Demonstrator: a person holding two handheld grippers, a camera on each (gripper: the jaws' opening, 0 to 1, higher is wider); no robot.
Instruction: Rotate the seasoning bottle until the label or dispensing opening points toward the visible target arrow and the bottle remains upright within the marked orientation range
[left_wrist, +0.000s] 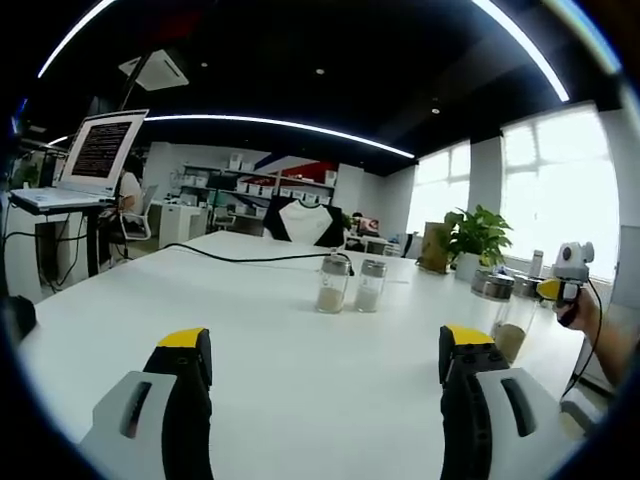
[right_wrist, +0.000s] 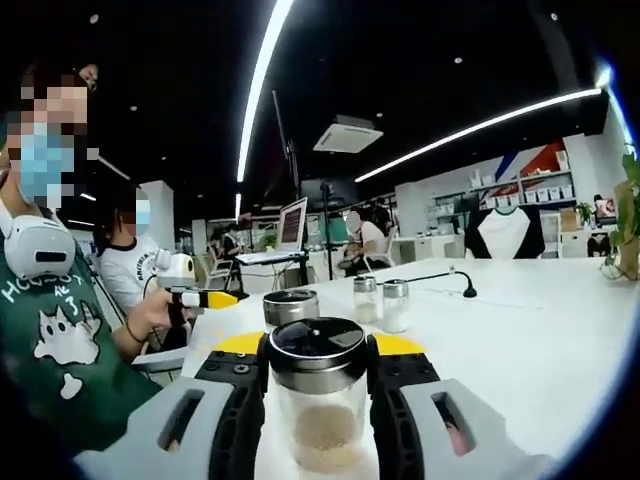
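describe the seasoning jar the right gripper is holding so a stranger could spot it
On the long white table, look between the right gripper's yellow-tipped black jaws. There stands a clear glass seasoning jar with a dark metal lid, holding pale granules. Unlike the two small shakers farther back, it is clamped.

Seasoning bottle (right_wrist: 320, 405) btm cut off by right gripper view's edge, sides hidden behind jaws. No label or arrow legible. Laptop screen (left_wrist: 104, 148) text too small to read; far shelves (left_wrist: 250, 185) blurry.

The bottle (right_wrist: 318, 405) is clear glass with a glossy dark metal cap; the tabletop (left_wrist: 300, 350) is smooth, matt white.
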